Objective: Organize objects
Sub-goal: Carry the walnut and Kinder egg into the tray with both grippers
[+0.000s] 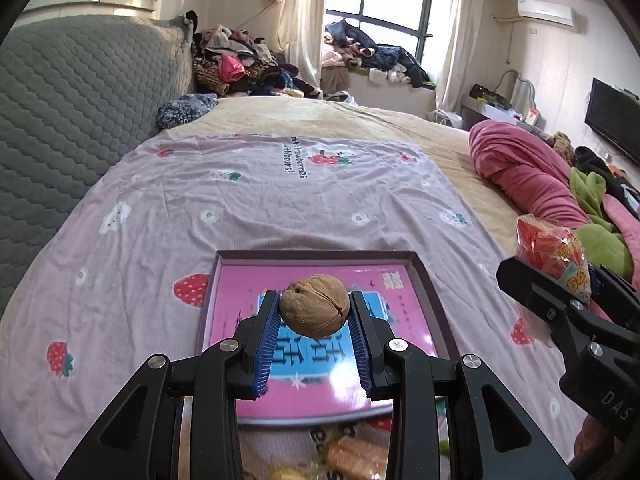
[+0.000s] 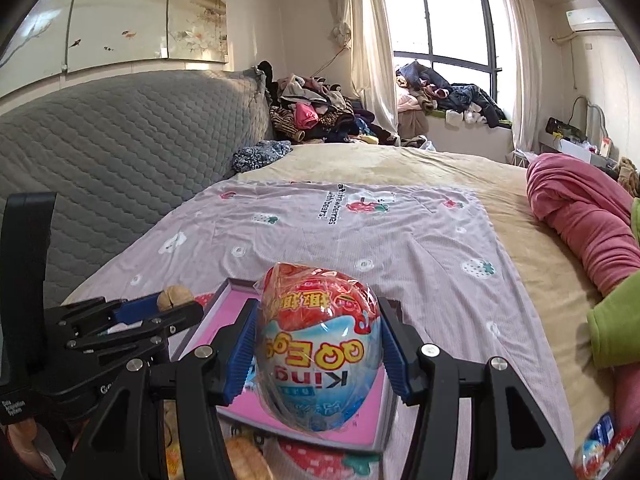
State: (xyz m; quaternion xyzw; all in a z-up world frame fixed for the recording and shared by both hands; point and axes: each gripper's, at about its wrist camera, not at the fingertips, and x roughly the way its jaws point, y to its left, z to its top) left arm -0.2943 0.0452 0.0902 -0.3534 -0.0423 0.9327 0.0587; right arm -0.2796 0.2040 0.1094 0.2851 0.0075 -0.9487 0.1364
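My left gripper (image 1: 314, 312) is shut on a brown walnut (image 1: 314, 305) and holds it above a shallow pink tray (image 1: 434, 300) on the bed. The walnut also shows in the right wrist view (image 2: 175, 297), in the left gripper (image 2: 176, 308). My right gripper (image 2: 318, 332) is shut on a red, white and blue wrapped toy egg (image 2: 318, 344) above the tray's (image 2: 360, 424) near right part. The egg also shows in the left wrist view (image 1: 554, 256), to the right of the tray.
The tray lies on a lilac strawberry-print sheet (image 1: 280, 200) over a beige bed cover. Wrapped snacks (image 1: 352, 456) lie near the front edge. A grey quilted headboard (image 1: 72, 112) is on the left. A pink and green blanket pile (image 1: 552, 188) is on the right.
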